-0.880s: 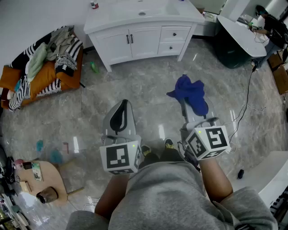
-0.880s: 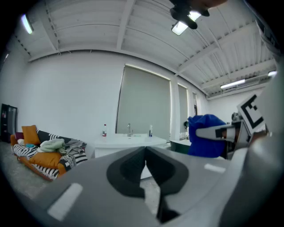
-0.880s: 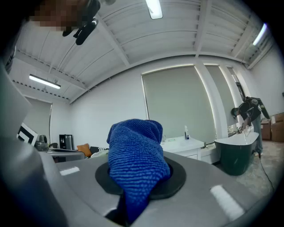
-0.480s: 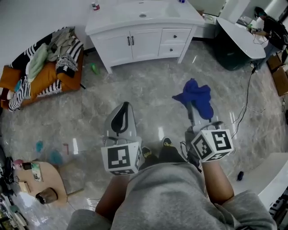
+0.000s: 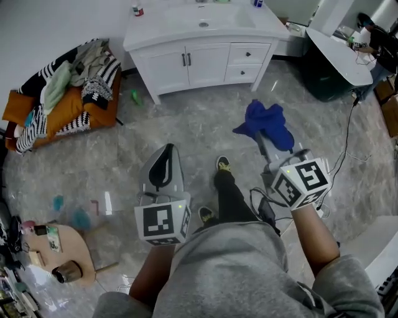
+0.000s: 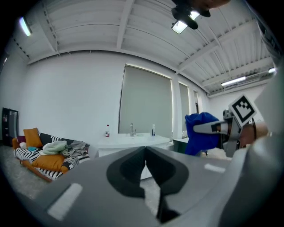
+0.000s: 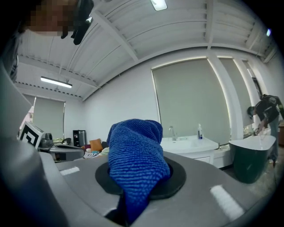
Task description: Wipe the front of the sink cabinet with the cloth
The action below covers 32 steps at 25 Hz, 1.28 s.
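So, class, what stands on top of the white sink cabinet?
A small red-capped bottle, a metal tap and a blue-topped bottle stand there. The white sink cabinet's closed doors hide its inside.

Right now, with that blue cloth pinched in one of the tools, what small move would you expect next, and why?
Probably a step forward toward the white sink cabinet, bringing the right gripper up to its doors. That gripper is shut on the blue terry cloth, but a stretch of grey marble floor lies between cloth and cabinet front, so wiping cannot start from here.
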Tool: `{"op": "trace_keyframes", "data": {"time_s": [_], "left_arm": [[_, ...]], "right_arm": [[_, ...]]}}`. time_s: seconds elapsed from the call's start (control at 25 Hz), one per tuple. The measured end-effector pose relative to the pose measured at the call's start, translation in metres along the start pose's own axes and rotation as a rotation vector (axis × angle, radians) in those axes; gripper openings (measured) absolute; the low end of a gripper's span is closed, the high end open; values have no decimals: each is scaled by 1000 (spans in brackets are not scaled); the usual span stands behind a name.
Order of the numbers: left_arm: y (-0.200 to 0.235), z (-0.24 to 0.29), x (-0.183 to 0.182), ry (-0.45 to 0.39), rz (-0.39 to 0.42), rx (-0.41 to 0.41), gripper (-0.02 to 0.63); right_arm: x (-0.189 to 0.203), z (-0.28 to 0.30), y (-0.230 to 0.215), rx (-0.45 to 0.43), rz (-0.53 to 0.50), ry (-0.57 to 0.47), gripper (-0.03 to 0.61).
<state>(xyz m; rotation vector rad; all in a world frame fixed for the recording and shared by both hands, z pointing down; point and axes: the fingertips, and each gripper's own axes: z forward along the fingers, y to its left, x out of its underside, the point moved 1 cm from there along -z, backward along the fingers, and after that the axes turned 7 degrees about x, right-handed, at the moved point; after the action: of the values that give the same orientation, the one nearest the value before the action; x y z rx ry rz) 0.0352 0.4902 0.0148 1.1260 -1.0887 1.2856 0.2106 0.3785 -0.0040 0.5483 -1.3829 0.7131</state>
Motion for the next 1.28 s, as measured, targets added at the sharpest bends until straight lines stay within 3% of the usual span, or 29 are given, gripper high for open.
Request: {"op": "trace_keyframes", "data": {"time_s": [0.2, 0.84, 1.28], "left_arm": [[17, 32, 0, 16, 15, -10, 11], [62, 247, -11, 128, 41, 39, 11], [83, 317, -11, 183, 13, 5, 11]], "right_arm": [[-5, 41, -7, -71, 29, 1, 72], [-2, 245, -108, -97, 27, 96, 72], [2, 316, -141, -139, 44, 157, 72]]}}
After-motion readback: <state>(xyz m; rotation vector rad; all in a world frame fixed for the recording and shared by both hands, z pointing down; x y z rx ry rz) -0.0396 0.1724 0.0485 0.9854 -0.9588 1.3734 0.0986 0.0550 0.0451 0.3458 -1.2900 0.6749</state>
